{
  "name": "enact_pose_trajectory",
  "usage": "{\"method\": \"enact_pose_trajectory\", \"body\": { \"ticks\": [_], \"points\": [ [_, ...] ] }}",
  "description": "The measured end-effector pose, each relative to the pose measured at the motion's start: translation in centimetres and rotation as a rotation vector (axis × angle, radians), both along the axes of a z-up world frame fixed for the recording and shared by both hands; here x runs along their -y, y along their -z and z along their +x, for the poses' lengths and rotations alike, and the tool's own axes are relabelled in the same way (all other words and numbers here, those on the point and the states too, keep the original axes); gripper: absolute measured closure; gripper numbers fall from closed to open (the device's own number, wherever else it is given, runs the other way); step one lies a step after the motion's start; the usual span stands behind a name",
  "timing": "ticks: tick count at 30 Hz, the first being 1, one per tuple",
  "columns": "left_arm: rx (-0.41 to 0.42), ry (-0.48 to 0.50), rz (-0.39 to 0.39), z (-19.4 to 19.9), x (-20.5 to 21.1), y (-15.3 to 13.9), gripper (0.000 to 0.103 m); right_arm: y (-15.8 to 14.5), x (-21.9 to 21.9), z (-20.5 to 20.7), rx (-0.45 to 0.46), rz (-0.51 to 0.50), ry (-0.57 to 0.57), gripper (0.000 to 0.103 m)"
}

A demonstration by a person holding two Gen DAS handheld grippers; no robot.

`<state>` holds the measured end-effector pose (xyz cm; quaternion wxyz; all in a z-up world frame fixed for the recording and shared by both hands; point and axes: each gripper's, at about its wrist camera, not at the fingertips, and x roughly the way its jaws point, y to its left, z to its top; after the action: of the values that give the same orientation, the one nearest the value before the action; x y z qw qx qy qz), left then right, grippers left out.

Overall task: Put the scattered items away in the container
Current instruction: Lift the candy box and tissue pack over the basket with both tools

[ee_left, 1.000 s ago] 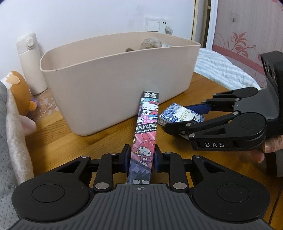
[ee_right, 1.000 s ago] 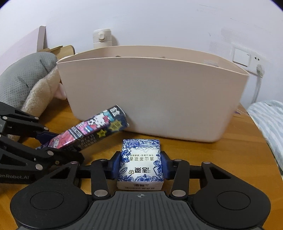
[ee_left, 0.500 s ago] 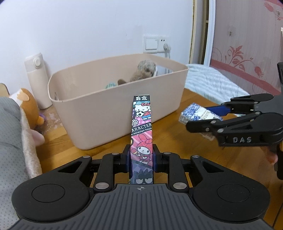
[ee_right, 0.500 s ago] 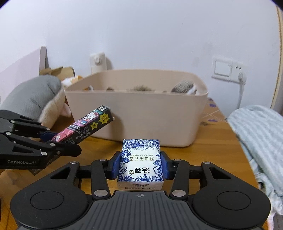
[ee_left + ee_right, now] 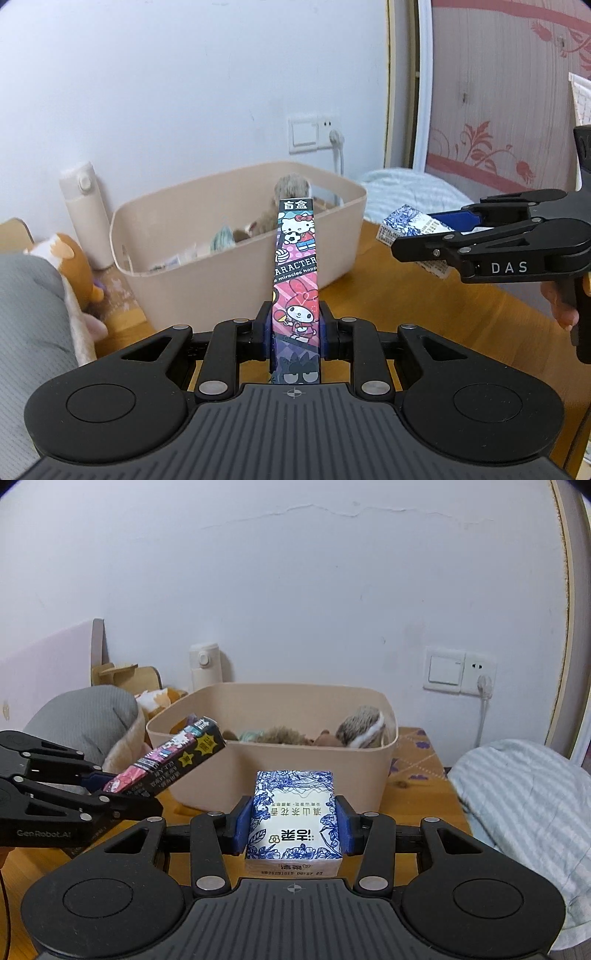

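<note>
My left gripper is shut on a long cartoon-printed box and holds it in the air in front of the beige tub. My right gripper is shut on a blue-and-white tissue pack, also lifted, in front of the tub. The tub holds plush toys and small items. Each gripper shows in the other's view: the right one to the tub's right, the left one to its left with the cartoon box.
A white flask stands behind the tub by the wall. A grey cushion and an orange plush lie left of it. A striped blue cloth lies at the right on the wooden table. A wall socket has a cord.
Both grippers have risen well above the table with their loads, so the tub now looks lower and its inside shows. Both grips are unchanged.
</note>
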<state>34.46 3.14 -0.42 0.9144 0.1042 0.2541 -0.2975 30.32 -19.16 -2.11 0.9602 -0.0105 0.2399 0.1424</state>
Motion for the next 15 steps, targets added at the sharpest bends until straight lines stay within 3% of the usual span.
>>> {"method": "enact_pose_trajectory", "body": {
  "ticks": [8, 15],
  "points": [
    [0.071, -0.048, -0.044, 0.1, 0.5, -2.9, 0.080, -2.6, 0.5, 0.2, 0.054, 0.014, 0.002, 0.060],
    [0.079, -0.095, -0.069, 2.0, 1.4, -4.6, 0.080, -4.6, 1.0, 1.8, 0.073, 0.044, 0.005, 0.060]
  ]
}}
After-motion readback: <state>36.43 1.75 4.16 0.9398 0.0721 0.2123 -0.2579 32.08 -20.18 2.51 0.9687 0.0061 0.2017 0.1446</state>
